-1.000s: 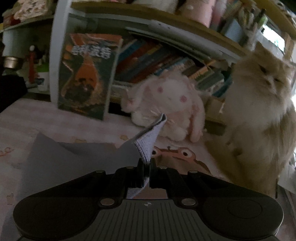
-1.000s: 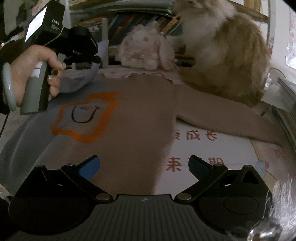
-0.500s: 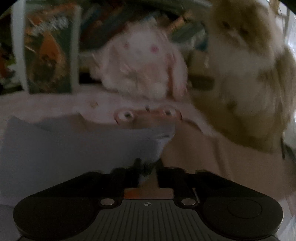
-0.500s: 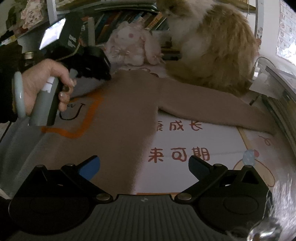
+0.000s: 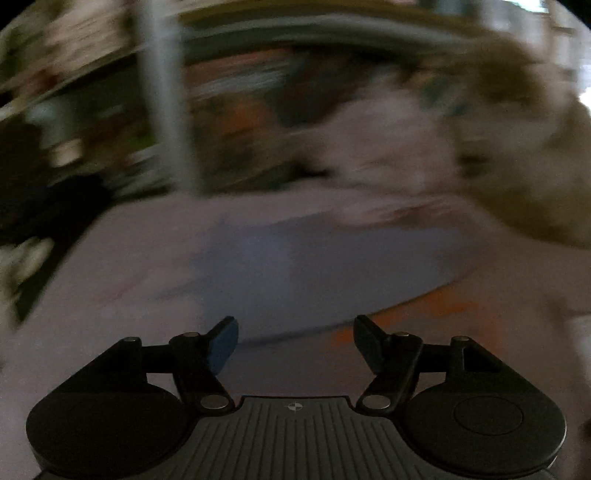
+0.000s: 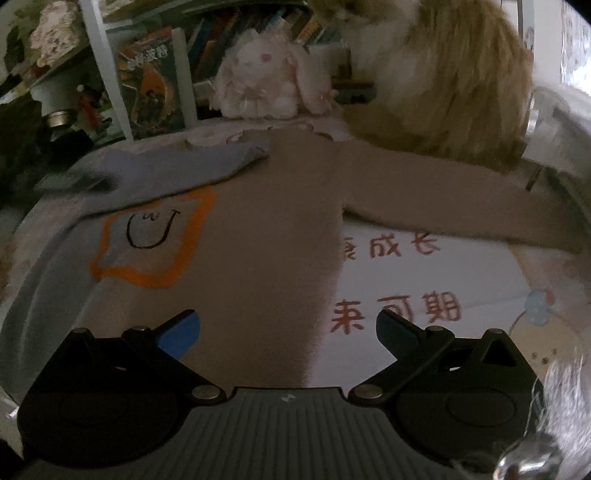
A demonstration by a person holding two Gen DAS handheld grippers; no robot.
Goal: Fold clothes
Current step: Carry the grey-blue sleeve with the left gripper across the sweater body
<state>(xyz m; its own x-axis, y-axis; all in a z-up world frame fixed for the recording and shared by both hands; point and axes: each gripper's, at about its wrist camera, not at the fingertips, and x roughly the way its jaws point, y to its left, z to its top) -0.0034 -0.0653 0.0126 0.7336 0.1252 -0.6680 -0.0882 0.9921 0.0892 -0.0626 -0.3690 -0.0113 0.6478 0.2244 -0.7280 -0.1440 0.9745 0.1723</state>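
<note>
A brown and grey-blue sweater with an orange-outlined smiley patch lies flat on the bed. Its grey-blue left sleeve is folded across the chest, cuff near the collar; the brown right sleeve stretches out to the right. My right gripper hangs open above the hem, nothing between its fingers. The left wrist view is blurred: my left gripper has its jaws opening, nothing between them, above the folded grey sleeve.
A fluffy orange-and-white cat sits at the far right edge of the bed beside a pink plush rabbit. Behind them stand bookshelves and an upright book. A printed sheet with red characters lies under the sweater's right side.
The left gripper carried the grey sleeve across the sweater, let go of it and pulled back left out of the right wrist view. The right gripper stayed open.
</note>
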